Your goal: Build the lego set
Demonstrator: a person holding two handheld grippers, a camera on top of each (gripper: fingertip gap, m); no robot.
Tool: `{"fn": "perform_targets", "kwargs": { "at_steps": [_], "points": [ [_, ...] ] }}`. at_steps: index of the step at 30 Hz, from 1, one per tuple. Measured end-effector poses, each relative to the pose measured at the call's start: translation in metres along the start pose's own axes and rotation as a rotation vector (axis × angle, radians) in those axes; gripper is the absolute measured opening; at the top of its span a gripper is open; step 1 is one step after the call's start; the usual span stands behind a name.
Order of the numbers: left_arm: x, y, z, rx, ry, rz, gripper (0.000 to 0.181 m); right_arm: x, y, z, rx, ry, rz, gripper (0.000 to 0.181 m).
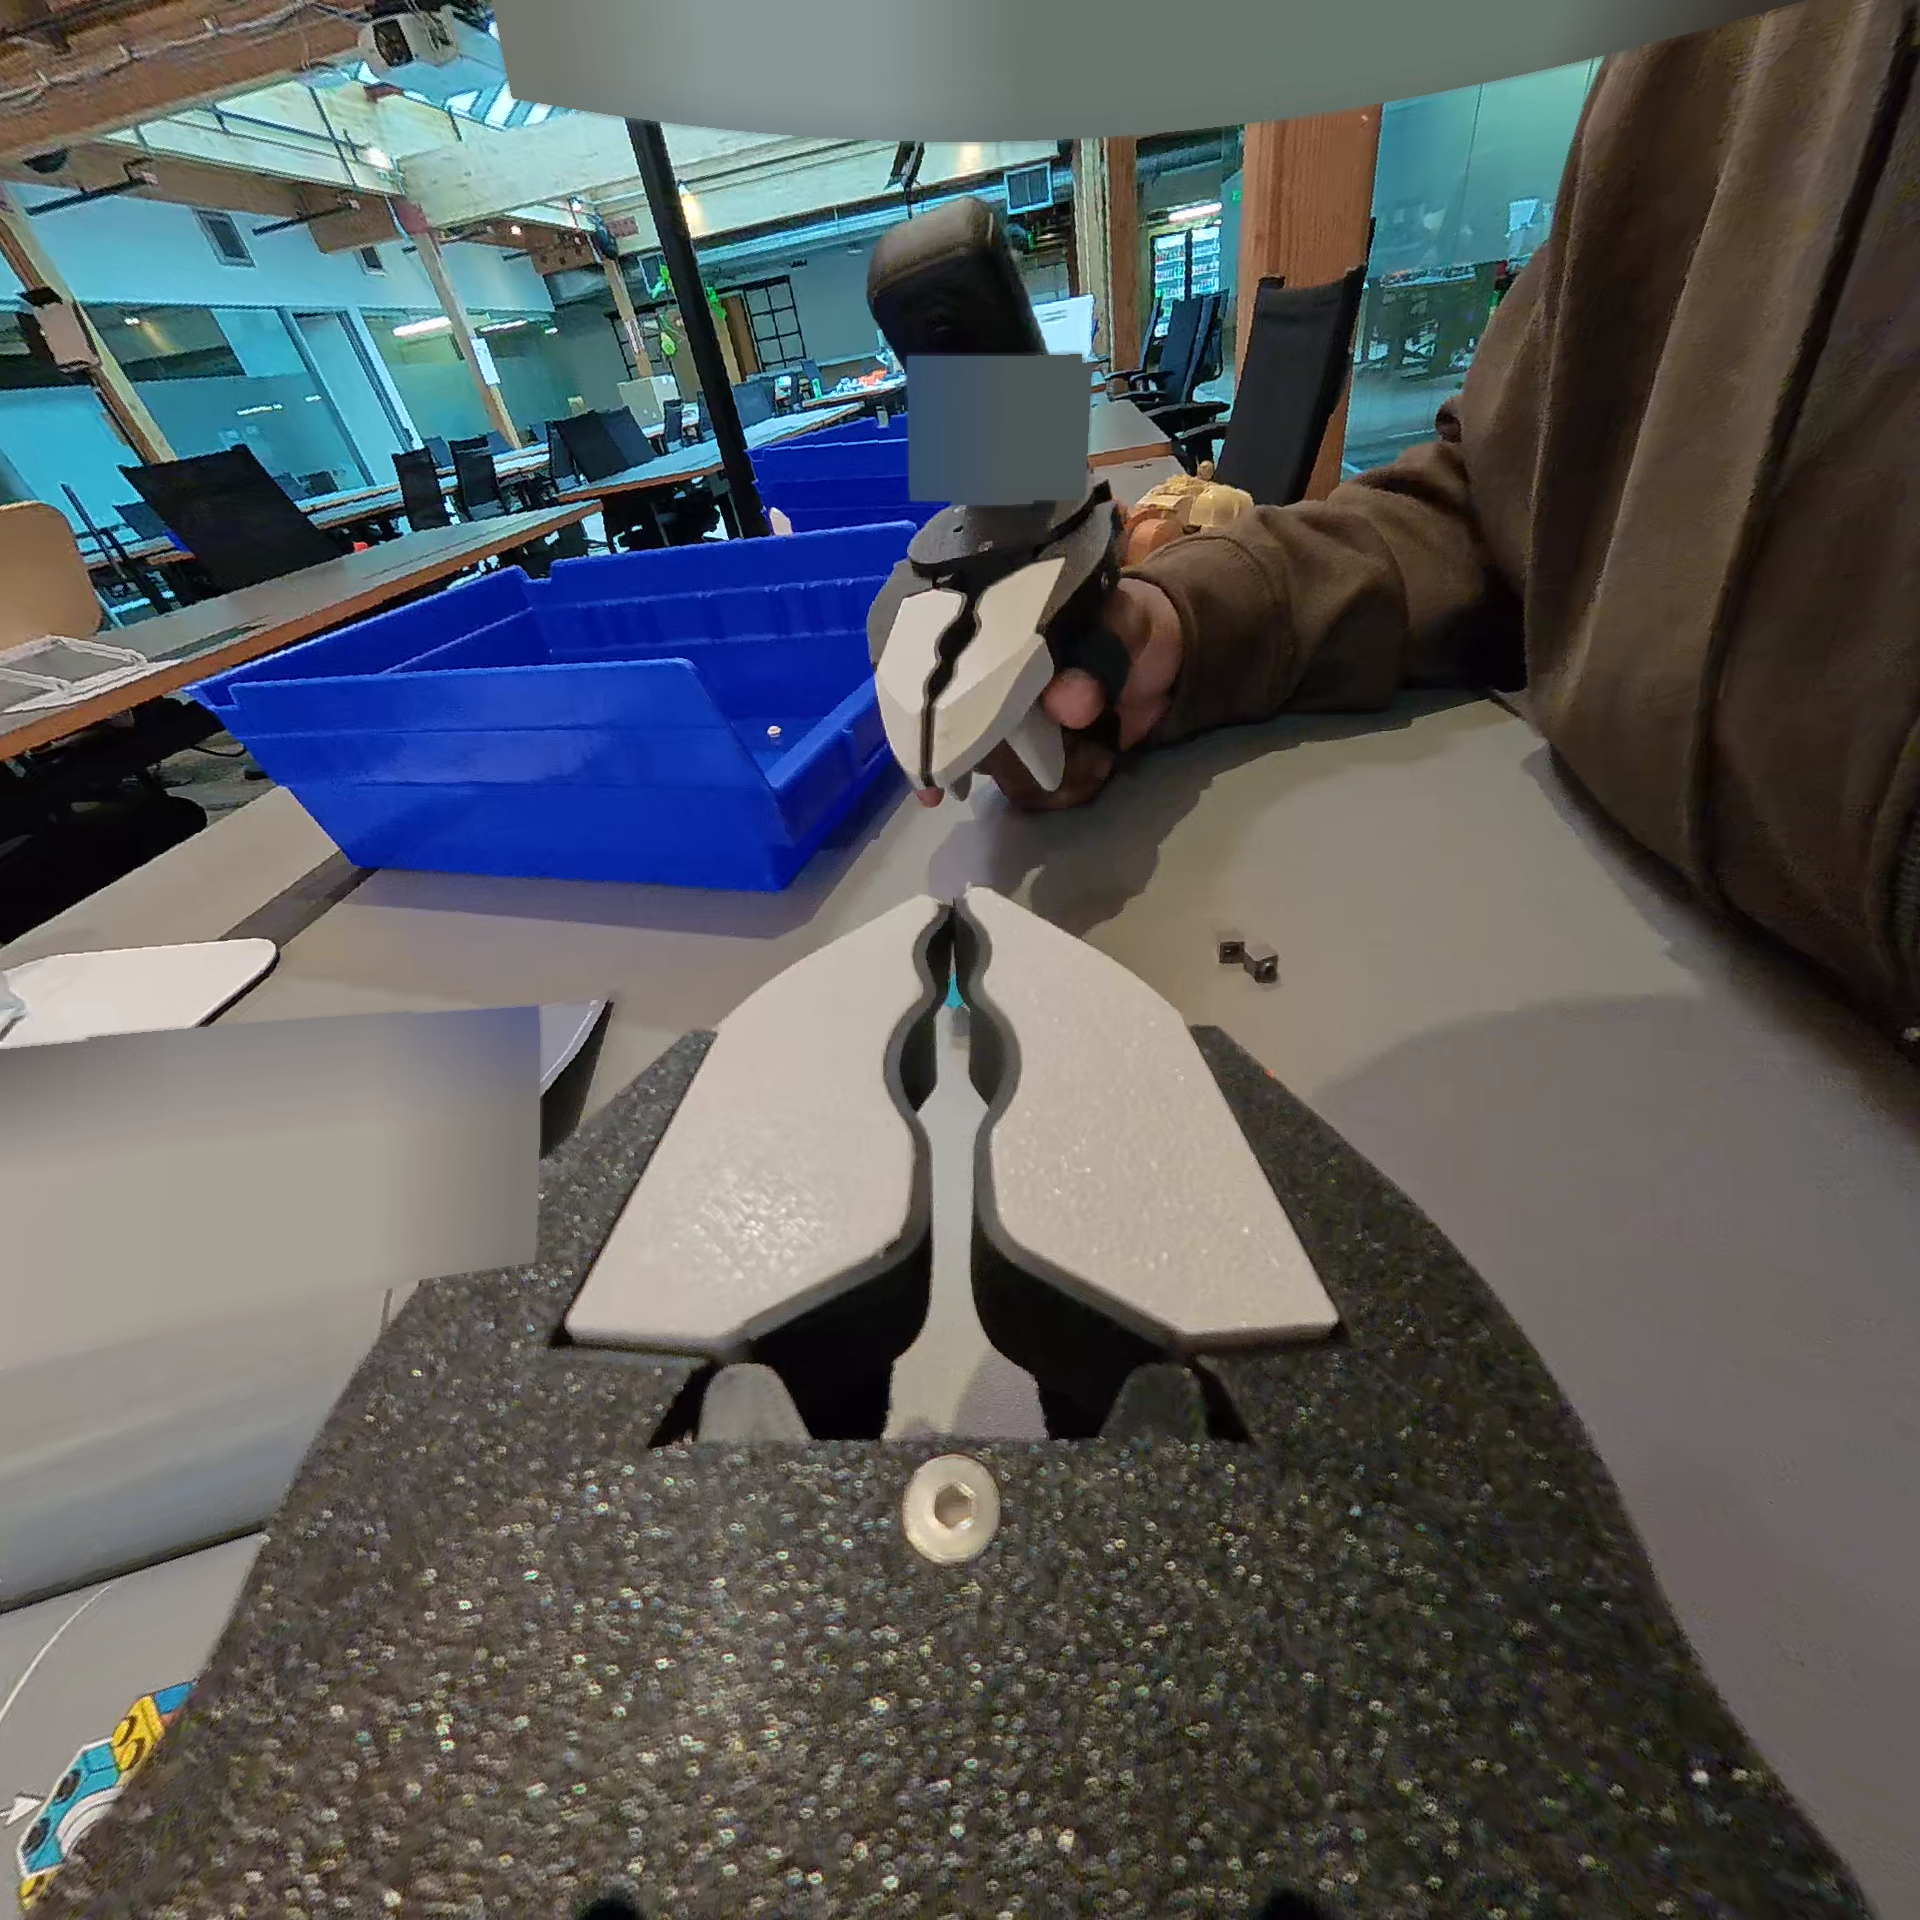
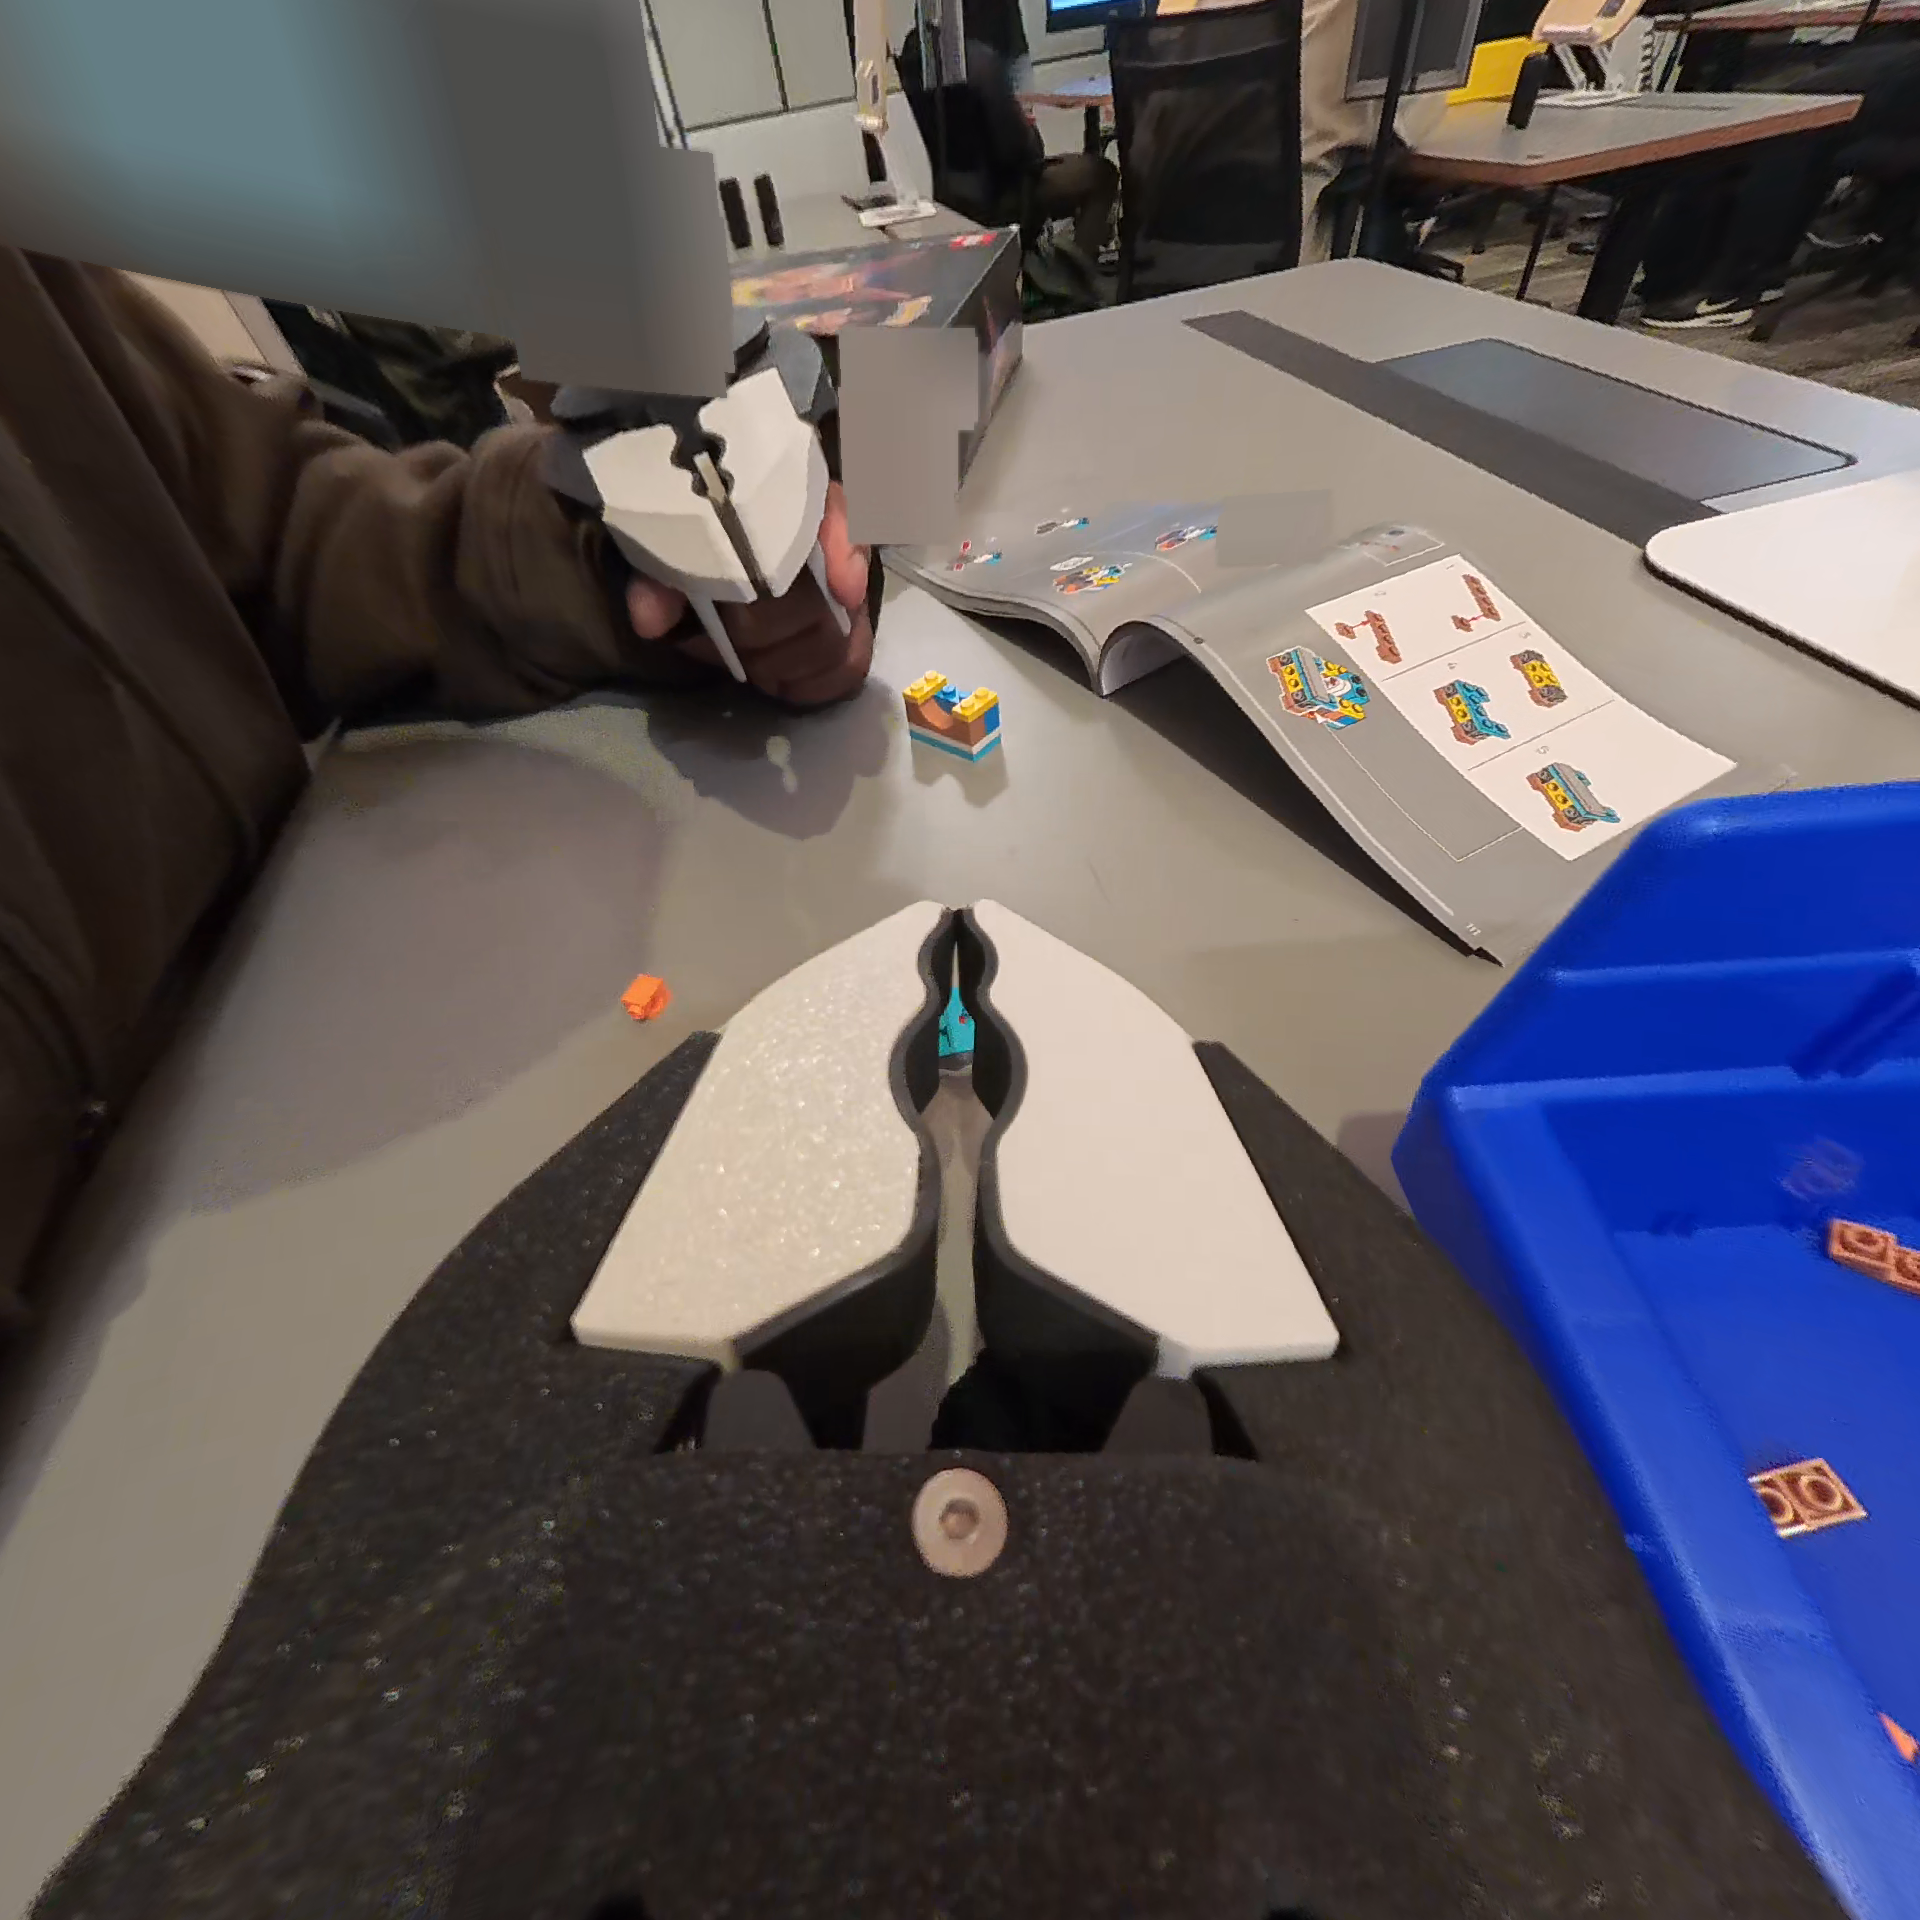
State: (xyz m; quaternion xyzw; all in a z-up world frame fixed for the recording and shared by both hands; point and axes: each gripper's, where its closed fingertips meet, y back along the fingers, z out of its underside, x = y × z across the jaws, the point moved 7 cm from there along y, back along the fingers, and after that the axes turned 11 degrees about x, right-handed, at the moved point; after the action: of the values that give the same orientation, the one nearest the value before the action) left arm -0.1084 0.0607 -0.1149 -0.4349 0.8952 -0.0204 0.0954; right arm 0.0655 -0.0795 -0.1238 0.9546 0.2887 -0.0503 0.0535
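A small lego build (image 2: 953, 717) of yellow, brown and blue bricks stands on the grey table (image 2: 520, 831). My right gripper (image 2: 956, 912) is shut, with a teal piece (image 2: 954, 1023) in the gap between its fingers. It also shows in the left wrist view (image 1: 932, 792), tips down near the table. My left gripper (image 1: 957, 902) is shut; a thin teal sliver (image 1: 954, 997) shows in its gap, and I cannot tell if it is held. It shows in the right wrist view (image 2: 764, 594), just left of the build. An open instruction booklet (image 2: 1351, 686) lies behind the build.
A blue bin (image 2: 1662, 1143) on the right holds brown plates (image 2: 1808, 1498); it also shows in the left wrist view (image 1: 540, 748). A loose orange piece (image 2: 644, 997) and small black pieces (image 1: 1247, 961) lie on the table. A lego box (image 2: 883, 281) and a white board (image 2: 1808, 561) lie farther back.
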Motion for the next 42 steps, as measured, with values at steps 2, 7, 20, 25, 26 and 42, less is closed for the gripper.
{"fn": "perform_targets", "kwargs": {
  "at_steps": [2,7,20,25,26,42],
  "points": [
    [0.0006,-0.0007,0.0005,-0.007,-0.004,0.003,0.0,0.001,0.0026,-0.0005,0.012,-0.014,0.001,0.0],
    [0.002,-0.0028,0.0023,-0.031,-0.015,0.005,0.0,-0.0021,0.0053,0.0002,0.003,-0.008,-0.007,0.0],
    [0.0026,-0.003,0.0029,-0.033,-0.018,0.001,0.0,-0.0036,0.008,0.0008,0.001,-0.017,-0.014,0.0],
    [0.0028,-0.0032,0.0029,-0.033,-0.018,0.0,0.0,-0.0034,0.0079,0.0008,0.001,-0.019,-0.015,0.0],
    [0.0027,-0.0031,0.0029,-0.032,-0.016,0.0,0.0,-0.0033,0.0078,0.0007,0.001,-0.02,-0.016,0.0],
    [0.0032,-0.0036,0.003,-0.032,-0.018,0.001,0.0,-0.0029,0.0077,0.0005,0.002,-0.023,-0.017,0.0]
  ]
}}
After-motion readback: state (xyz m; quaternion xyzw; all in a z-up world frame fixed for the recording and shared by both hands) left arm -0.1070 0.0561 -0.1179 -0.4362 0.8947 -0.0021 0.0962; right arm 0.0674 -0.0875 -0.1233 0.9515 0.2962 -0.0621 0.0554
